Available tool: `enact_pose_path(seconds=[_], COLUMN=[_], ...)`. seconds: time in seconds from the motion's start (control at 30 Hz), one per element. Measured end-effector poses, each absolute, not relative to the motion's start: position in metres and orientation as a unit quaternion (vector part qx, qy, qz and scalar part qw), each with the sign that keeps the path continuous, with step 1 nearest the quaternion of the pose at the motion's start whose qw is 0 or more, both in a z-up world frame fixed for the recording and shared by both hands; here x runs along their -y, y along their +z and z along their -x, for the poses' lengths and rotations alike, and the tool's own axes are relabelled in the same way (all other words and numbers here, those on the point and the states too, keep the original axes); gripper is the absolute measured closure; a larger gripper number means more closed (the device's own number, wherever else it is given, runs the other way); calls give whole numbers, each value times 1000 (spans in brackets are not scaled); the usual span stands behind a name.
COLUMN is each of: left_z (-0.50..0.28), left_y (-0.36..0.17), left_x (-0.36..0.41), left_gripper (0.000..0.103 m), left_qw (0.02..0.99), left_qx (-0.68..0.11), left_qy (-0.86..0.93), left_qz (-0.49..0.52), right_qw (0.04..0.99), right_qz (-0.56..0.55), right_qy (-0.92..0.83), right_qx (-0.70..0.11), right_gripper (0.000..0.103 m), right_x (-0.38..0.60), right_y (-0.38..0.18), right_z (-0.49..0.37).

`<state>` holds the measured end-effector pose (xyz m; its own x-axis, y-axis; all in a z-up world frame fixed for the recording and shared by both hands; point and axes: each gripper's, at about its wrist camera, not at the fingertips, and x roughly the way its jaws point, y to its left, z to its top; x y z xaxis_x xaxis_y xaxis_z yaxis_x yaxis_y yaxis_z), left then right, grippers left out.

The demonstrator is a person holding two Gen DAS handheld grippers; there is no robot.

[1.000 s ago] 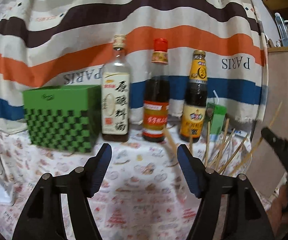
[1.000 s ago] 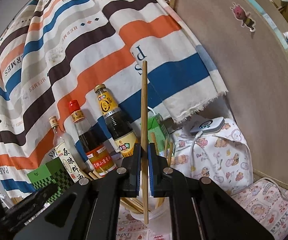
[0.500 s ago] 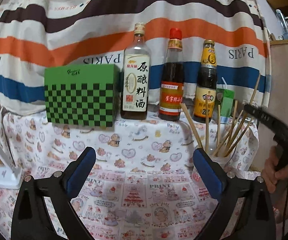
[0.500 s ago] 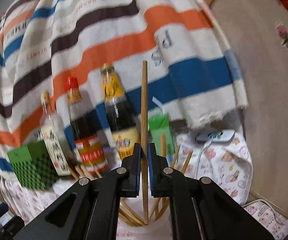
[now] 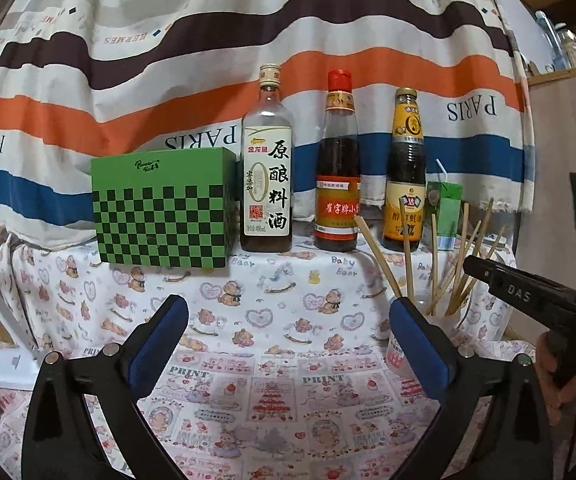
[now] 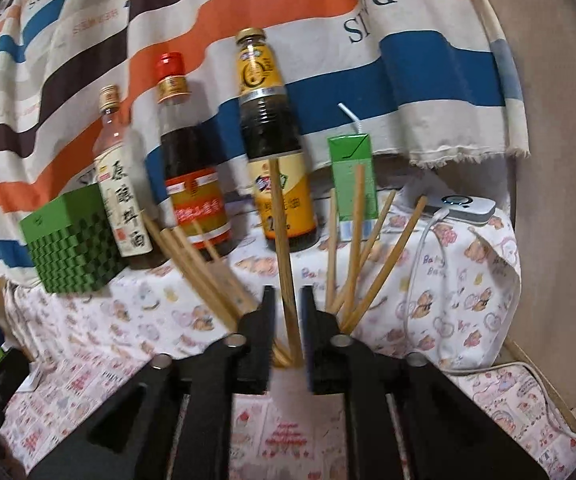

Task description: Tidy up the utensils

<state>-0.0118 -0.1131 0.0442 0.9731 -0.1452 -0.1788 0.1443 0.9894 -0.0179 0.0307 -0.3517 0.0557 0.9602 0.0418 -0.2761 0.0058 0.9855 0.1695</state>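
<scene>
Several wooden chopsticks (image 5: 434, 258) stand fanned out in a clear cup (image 5: 424, 320) at the right of the table. My left gripper (image 5: 288, 344) is open and empty, in front of the table, left of the cup. My right gripper (image 6: 288, 300) hovers just above the cup; its jaws stand slightly apart around one upright chopstick (image 6: 284, 264) that sits in the cup with the others (image 6: 352, 256). In the left wrist view the right gripper's black body (image 5: 528, 292) shows at the right edge.
A green checkered box (image 5: 164, 210), three sauce bottles (image 5: 266, 184) (image 5: 336, 184) (image 5: 404, 184) and a green drink carton (image 5: 444, 216) line the back of the table. A white device with a cable (image 6: 464, 208) lies at the right. A wooden board (image 6: 560, 160) stands on the right.
My right gripper lowered the chopstick into the cup and its jaws have parted slightly. My left gripper pulled back from the bottles and opened wider.
</scene>
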Motion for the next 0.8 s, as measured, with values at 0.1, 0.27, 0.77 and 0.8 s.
enact_pose_path(seconds=[0.1, 0.27, 0.77, 0.8], left_z=[13, 13, -8, -10], left_y=[44, 46, 15, 11], left_x=[114, 109, 56, 55], left_gripper=[3, 3, 1, 1], left_qw=[993, 992, 995, 993], left_qx=[-88, -95, -92, -100], left_qy=[-73, -78, -49, -56], left_qz=[-2, -14, 1, 7], right_qw=[988, 989, 992, 993], right_qz=[-76, -61, -4, -2], right_qy=[19, 27, -7, -11], right_qx=[-136, -134, -123, -121], right_gripper=[46, 35, 11, 11], right_x=[347, 339, 314, 314], right_y=[52, 44, 13, 12], right_z=[-20, -9, -6, -6])
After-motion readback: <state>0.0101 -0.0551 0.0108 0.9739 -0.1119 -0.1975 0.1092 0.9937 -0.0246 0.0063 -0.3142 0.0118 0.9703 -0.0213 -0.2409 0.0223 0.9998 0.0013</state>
